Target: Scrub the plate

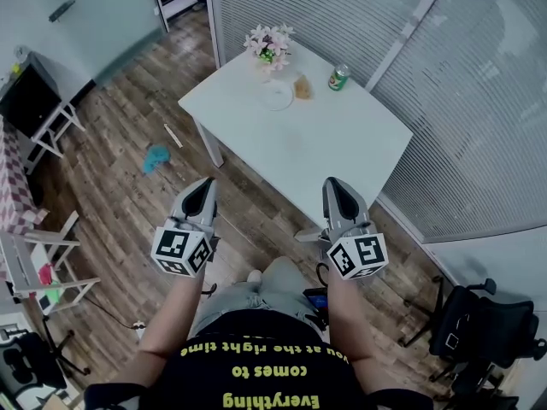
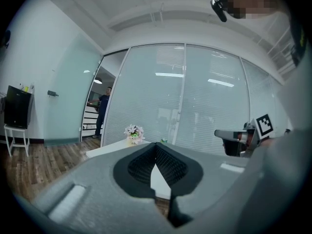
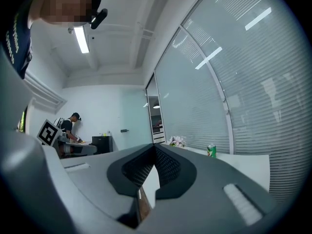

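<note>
A white plate [image 1: 276, 95] lies at the far end of the white table [image 1: 342, 143], with a small brown sponge-like piece [image 1: 302, 87] beside it. My left gripper [image 1: 208, 184] and right gripper [image 1: 333, 184] hover side by side above the floor, short of the table's near edge. Both are shut and hold nothing. In the left gripper view the left gripper [image 2: 156, 147] has its jaws closed together and points toward the table. The right gripper view shows the right gripper [image 3: 155, 149] closed in the same way.
A pot of pink flowers [image 1: 270, 45] and a green can [image 1: 339, 77] also stand on the table. A blue object [image 1: 155, 156] lies on the wooden floor at the left. Glass partitions run behind and to the right. A black office chair [image 1: 479, 327] stands at the lower right.
</note>
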Available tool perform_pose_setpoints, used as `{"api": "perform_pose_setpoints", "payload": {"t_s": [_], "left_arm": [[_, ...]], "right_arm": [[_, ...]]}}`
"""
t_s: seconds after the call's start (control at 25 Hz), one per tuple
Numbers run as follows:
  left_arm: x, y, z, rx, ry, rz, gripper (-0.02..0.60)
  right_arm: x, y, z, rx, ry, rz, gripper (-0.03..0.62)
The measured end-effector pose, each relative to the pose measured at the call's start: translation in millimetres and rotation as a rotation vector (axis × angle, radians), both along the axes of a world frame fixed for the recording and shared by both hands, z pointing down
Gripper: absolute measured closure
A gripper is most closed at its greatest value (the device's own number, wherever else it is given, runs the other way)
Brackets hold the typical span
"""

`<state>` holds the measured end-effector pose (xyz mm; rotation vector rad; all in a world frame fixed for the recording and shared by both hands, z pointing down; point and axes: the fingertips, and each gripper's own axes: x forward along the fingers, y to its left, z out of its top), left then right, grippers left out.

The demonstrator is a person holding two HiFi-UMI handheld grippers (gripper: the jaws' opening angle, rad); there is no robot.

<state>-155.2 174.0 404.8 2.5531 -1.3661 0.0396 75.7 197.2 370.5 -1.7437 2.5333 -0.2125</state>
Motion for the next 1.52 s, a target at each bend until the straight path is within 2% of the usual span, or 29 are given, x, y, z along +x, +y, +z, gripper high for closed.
{"api": "perform_pose_setpoints", "payload": {"t_s": [0.32, 0.56, 1.52], "left_arm": [[-7, -14, 2, 0.0, 0.003, -0.026, 0.58], [-9, -35, 7, -0.003, -0.01, -0.052, 0.581], [17, -194, -1, -0.019, 0.009, -0.164, 0.58]], "right_arm": [[-7, -20, 3, -0.002, 0.003, -0.028, 0.588], [-18, -49, 7, -0.005, 0.028, -0.086, 0.588], [9, -233, 1, -0.019, 0.011, -0.199, 0.588]]}}
